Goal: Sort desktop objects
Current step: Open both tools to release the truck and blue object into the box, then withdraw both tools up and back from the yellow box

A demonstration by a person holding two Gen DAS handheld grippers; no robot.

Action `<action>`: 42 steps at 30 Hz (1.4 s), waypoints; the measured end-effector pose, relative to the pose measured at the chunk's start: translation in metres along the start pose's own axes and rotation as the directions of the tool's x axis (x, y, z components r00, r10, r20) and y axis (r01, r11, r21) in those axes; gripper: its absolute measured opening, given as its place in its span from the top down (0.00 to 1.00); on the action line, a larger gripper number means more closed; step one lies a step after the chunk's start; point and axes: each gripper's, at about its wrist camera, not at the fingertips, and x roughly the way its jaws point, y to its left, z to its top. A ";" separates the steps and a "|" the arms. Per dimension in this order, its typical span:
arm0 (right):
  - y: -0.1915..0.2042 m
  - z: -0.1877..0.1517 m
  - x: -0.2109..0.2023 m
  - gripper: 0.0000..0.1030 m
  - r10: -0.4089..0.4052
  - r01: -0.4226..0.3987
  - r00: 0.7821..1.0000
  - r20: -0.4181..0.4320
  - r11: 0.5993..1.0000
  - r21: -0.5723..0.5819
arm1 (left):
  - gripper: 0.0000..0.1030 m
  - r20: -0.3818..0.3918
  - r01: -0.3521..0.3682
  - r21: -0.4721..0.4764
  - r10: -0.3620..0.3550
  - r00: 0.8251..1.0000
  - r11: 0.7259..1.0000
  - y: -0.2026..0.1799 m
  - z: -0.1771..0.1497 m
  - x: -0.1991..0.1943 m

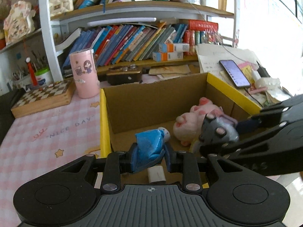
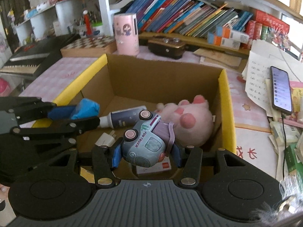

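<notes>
Low in the middle of the right wrist view, the right hand-held gripper (image 2: 146, 151) clamps a grey-blue toy truck (image 2: 144, 144) lettered "FUN TRUCK", pink wheels turned upward, held over the open cardboard box (image 2: 226, 102) with yellow-edged flaps. Below the truck, on the box floor, lies a small white carton (image 2: 154, 167) with a red logo too small to read. Further in lie a dark bottle (image 2: 125, 118) with a white cap on its side, a white charger plug (image 2: 106, 139) and a pink plush toy (image 2: 191, 121) against the right wall; the bottle and the carton do not show in the left wrist view. At bottom centre of the left wrist view, the left hand-held gripper (image 1: 149, 158) grips a crumpled blue packet (image 1: 149, 147) above the near part of the box, with the plug just beneath it. That view alone shows the words "NICE DAY" printed on the pink checked surface (image 1: 47, 132) at the left of the frame. Behind the box stand a pink cylinder with a cartoon girl (image 1: 85, 73), a wooden chessboard box (image 1: 43, 98) and a shelf of leaning books (image 1: 132, 41). At the right of both views a lit phone (image 2: 281, 89) rests on a stack of papers, its cable attached; the screen text is unreadable.
</notes>
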 end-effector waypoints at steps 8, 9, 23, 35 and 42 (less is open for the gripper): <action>-0.009 0.000 0.007 0.53 0.083 -0.081 0.996 -0.033 0.995 0.063 | 0.49 0.095 -0.045 -0.073 0.052 0.994 0.996 0.008 -0.003 -0.013; -0.011 -0.001 0.008 0.53 0.094 -0.091 0.995 -0.037 0.992 0.082 | 0.41 0.118 -0.017 -0.095 0.028 0.993 0.995 0.011 -0.003 -0.018; 0.003 0.004 0.019 0.52 0.124 -0.118 0.991 -0.049 0.986 0.118 | 0.12 0.201 -0.108 -0.204 0.150 0.968 0.973 0.034 -0.027 -0.090; 0.043 -0.016 -0.036 0.33 -0.043 0.024 0.994 0.102 0.983 0.184 | 0.02 0.114 -0.318 -0.233 0.351 0.929 0.919 0.070 -0.063 -0.143; 0.086 -0.040 -0.077 0.27 -0.140 0.107 0.967 0.214 0.982 0.155 | 0.00 0.115 -0.321 -0.243 0.356 0.927 0.915 0.084 -0.086 -0.169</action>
